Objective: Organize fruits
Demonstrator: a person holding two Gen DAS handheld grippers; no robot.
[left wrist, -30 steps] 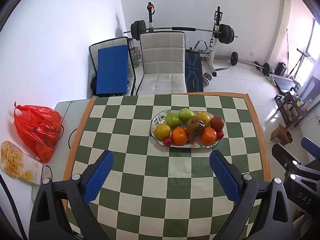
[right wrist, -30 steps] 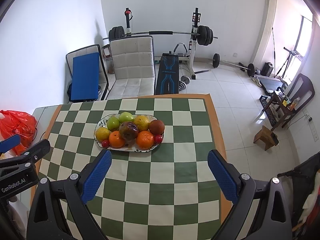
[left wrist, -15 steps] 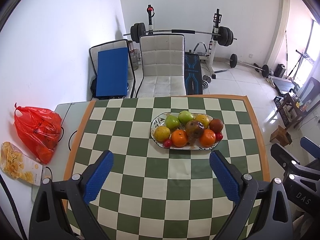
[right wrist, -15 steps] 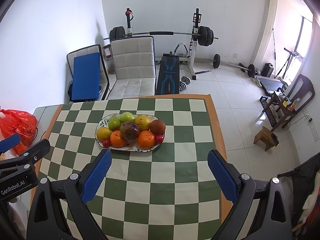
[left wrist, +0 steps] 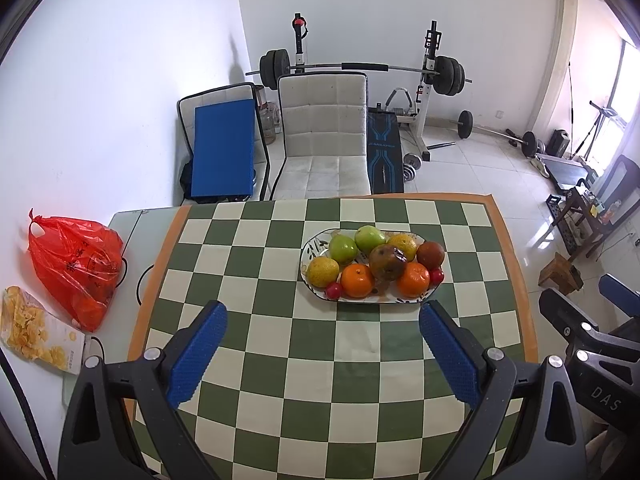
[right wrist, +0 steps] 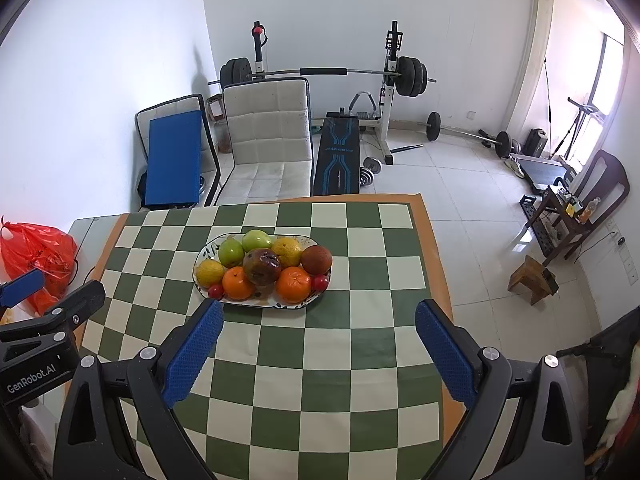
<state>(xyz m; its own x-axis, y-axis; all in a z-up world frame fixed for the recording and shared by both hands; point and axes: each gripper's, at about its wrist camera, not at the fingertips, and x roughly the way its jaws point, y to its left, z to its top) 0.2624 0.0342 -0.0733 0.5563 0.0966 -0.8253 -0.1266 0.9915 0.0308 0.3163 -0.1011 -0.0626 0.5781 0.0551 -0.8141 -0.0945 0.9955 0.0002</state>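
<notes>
An oval patterned plate (left wrist: 316,291) (right wrist: 240,303) on the green-and-white checkered table holds piled fruit: two green apples (left wrist: 343,249), two oranges (left wrist: 357,280), yellow citrus (left wrist: 323,271), a bruised brown fruit (left wrist: 387,262) (right wrist: 262,267), a dark red fruit (left wrist: 430,255) and small red ones. My left gripper (left wrist: 322,354) is open and empty, above the table short of the plate. My right gripper (right wrist: 318,350) is open and empty, the plate ahead to its left.
A red plastic bag (left wrist: 74,258) and a snack packet (left wrist: 36,330) lie on the side surface at the left. A white chair (left wrist: 322,144) stands behind the table. Weight bench and barbells fill the floor beyond. The table's orange edge (right wrist: 438,264) is at the right.
Both grippers have drawn back slightly from the table, so the plate sits a little farther and lower in both views. Both stay open and empty.
</notes>
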